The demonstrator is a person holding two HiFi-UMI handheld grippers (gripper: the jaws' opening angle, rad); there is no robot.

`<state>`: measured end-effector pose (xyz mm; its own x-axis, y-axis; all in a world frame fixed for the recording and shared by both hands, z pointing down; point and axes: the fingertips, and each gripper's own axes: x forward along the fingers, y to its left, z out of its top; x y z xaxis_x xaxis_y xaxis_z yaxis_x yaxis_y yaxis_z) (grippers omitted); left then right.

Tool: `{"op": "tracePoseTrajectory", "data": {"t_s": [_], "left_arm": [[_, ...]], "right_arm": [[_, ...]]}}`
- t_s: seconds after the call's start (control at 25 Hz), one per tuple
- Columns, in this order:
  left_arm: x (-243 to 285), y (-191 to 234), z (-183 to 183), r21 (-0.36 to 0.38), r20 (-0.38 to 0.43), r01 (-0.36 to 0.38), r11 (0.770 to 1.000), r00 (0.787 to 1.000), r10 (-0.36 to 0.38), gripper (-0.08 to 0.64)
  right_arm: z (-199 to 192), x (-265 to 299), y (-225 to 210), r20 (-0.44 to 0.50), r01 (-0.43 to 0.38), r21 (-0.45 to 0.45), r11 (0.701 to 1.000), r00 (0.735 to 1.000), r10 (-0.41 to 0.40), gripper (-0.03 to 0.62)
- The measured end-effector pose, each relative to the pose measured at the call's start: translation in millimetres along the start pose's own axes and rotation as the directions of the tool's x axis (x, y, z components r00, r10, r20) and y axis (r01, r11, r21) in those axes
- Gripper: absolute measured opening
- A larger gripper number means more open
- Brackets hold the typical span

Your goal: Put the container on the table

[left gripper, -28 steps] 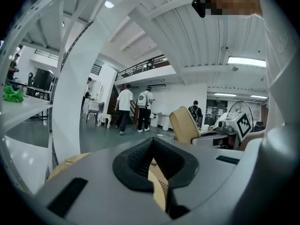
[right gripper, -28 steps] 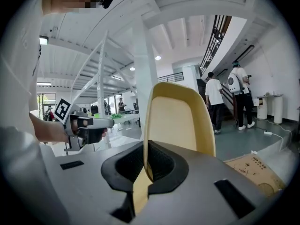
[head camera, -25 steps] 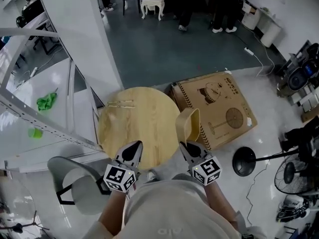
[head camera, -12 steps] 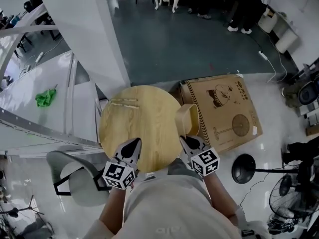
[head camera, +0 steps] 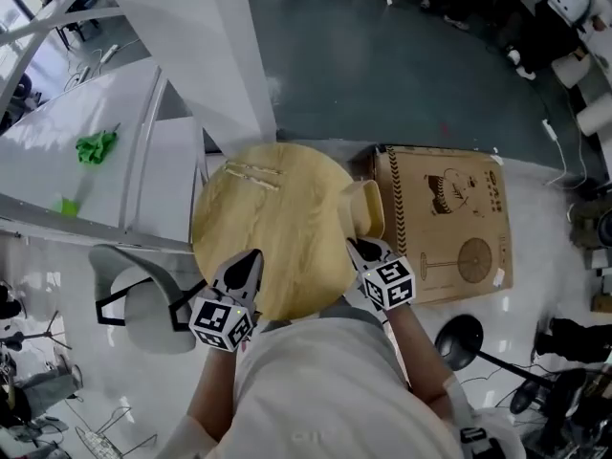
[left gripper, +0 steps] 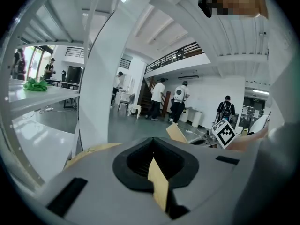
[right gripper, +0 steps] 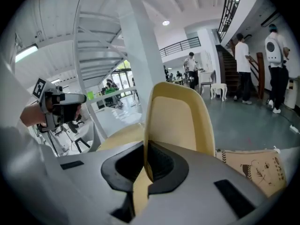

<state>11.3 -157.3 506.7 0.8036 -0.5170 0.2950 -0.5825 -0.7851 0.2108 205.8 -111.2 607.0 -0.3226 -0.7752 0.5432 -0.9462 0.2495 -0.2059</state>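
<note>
Right hand-held gripper (head camera: 356, 247) (right gripper: 146, 149): jaws together, clamped on the wall of the container (head camera: 366, 208) (right gripper: 180, 121). The container is a pale yellow tub with rounded corners, and it is held up on edge rather than sitting flat. In the head view it lies across the right rim of the round wooden worktop (head camera: 268, 218), between the worktop and a flat cardboard box (head camera: 449, 228) on the floor. Whether it touches the wood cannot be told.

Left hand-held gripper (head camera: 251, 258) (left gripper: 152, 161): jaws closed to a point with nothing between them. It is over the near edge of the worktop, well apart from the container.

Two thin pale strips (head camera: 253, 170) lie near the far edge of the worktop.

A grey chair (head camera: 143, 309) stands left of the worktop. A green cloth (head camera: 96, 146) lies on a white table (head camera: 57, 122) further left. A white pillar (head camera: 229, 55) rises behind the worktop. Several people (left gripper: 157, 97) stand far back on the dark floor.
</note>
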Motion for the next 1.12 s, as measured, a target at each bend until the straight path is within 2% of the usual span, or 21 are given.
{"op": "tracePoseTrajectory", "data": {"t_s": [0.2, 0.48, 0.88, 1.12], "left_arm": [[-1.8, 19.9, -6.6, -0.034, -0.022, -0.103, 0.994, 0.994, 0.103, 0.017], [-12.5, 28.6, -21.4, -0.069, -0.07, -0.231, 0.971, 0.972, 0.226, 0.017], [-27.2, 33.6, -39.1, -0.105, -0.116, -0.356, 0.929, 0.932, 0.344, 0.017], [-38.6, 33.7, -48.5, -0.137, -0.135, -0.423, 0.896, 0.904, 0.406, 0.017]], "right_arm": [[-12.9, 40.2, -10.6, -0.084, -0.069, -0.021, 0.997, 0.994, 0.067, 0.032], [-25.7, 81.6, -24.5, -0.176, -0.145, -0.052, 0.988, 0.975, 0.134, 0.032], [-52.6, 123.2, -52.0, -0.292, -0.165, -0.072, 0.984, 0.947, 0.137, 0.032], [-68.3, 142.9, -62.1, -0.359, -0.178, -0.081, 0.981, 0.923, 0.137, 0.032]]}}
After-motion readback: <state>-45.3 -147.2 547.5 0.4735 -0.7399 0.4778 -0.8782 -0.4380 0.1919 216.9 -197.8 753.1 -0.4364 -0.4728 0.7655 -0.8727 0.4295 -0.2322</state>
